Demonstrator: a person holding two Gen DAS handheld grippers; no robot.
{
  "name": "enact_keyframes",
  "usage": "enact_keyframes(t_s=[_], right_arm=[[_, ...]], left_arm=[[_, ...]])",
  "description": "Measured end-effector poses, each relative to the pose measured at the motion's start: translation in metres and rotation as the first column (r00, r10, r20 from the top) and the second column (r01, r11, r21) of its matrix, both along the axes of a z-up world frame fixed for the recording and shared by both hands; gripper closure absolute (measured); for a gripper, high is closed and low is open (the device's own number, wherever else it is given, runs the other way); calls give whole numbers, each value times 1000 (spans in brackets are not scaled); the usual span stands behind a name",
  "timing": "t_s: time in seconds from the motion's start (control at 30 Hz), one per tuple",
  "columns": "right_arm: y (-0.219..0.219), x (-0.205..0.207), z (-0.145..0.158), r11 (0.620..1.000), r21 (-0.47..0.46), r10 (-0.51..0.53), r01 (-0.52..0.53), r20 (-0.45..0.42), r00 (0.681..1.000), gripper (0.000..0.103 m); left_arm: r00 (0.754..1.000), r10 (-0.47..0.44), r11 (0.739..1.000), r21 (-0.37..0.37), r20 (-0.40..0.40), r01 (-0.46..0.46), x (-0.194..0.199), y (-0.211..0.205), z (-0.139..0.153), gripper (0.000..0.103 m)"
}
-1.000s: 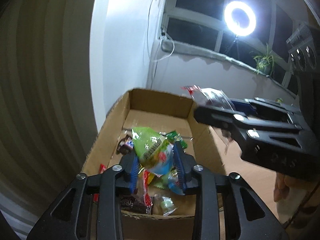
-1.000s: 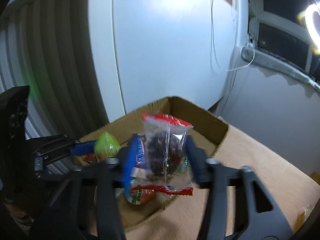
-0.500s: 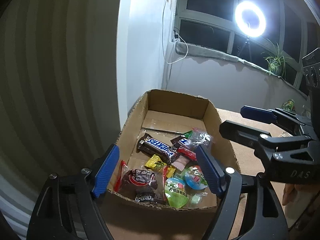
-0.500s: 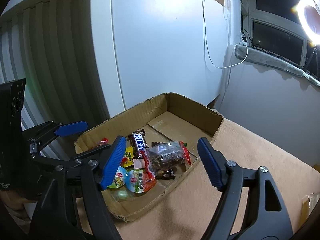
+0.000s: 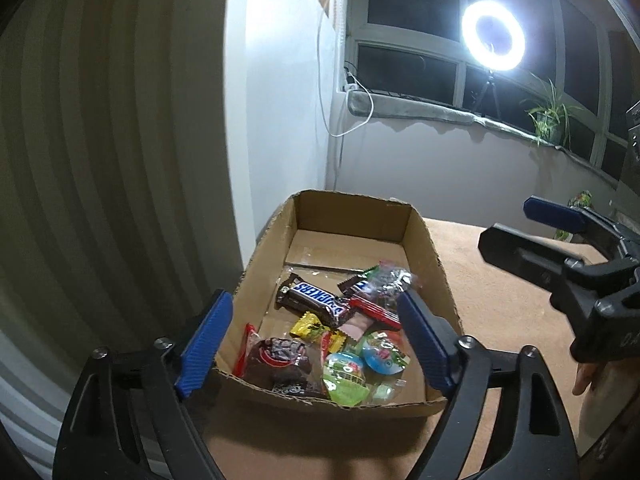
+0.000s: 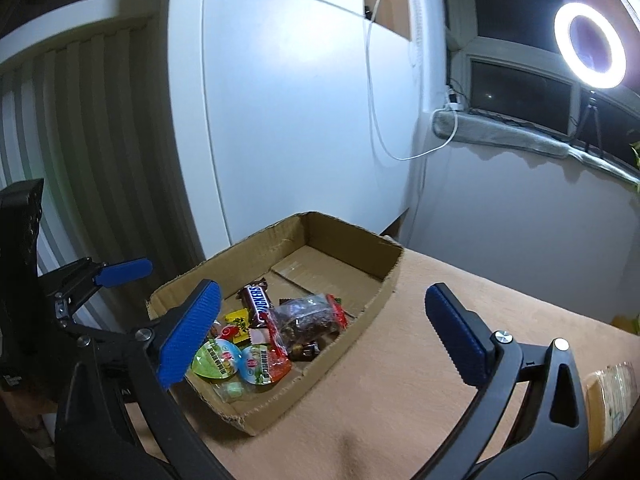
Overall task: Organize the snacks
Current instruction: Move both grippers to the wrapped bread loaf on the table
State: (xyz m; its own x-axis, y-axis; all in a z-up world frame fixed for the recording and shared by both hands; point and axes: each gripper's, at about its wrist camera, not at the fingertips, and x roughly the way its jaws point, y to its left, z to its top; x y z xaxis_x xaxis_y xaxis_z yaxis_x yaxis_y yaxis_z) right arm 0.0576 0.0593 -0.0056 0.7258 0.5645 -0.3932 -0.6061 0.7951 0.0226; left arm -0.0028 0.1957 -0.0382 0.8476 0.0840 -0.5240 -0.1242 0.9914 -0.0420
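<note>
Your right claw [image 6: 320,332] has just been opening and now gapes empty above the cardboard box [image 6: 384,286], where a Snickers bar [image 6: 256,306] lies among snack packets on the tabletop [image 6: 400,392].

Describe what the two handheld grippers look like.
Both match: the left gripper and right gripper have black skeletal plastic arms with cut-out gaps and silver bolt heads. Each jaw carries a blue ribbed pad. White lettering marks the right gripper's body in the left wrist view. No cables or sleeves show.

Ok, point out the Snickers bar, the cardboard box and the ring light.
Snickers bar [image 5: 318,299], left wrist view, middle of the wrapper.
Cardboard box [image 5: 352,213], left wrist view, inner far wall.
Ring light [image 6: 565,42], right wrist view, left of the glowing ring.
</note>
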Motion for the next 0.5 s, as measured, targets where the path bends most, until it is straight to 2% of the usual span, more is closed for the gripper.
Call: enact_keyframes(t_s=[0.1, 0.17, 0.5], right_arm=[[-12, -2, 0, 999, 27, -20, 21, -10, 1000, 0], [-20, -4, -1, 999, 30, -39, 39, -17, 999, 0], [-81, -16, -16, 988, 44, -145, 148, -59, 988, 0]], left_arm=[[1000, -12, 1000, 12, -18, 12, 1, -7, -1, 12], [1000, -10, 1000, 18, -26, 11, 1, -11, 0, 1], [998, -36, 997, 67, -48, 39, 4, -41, 6, 1]])
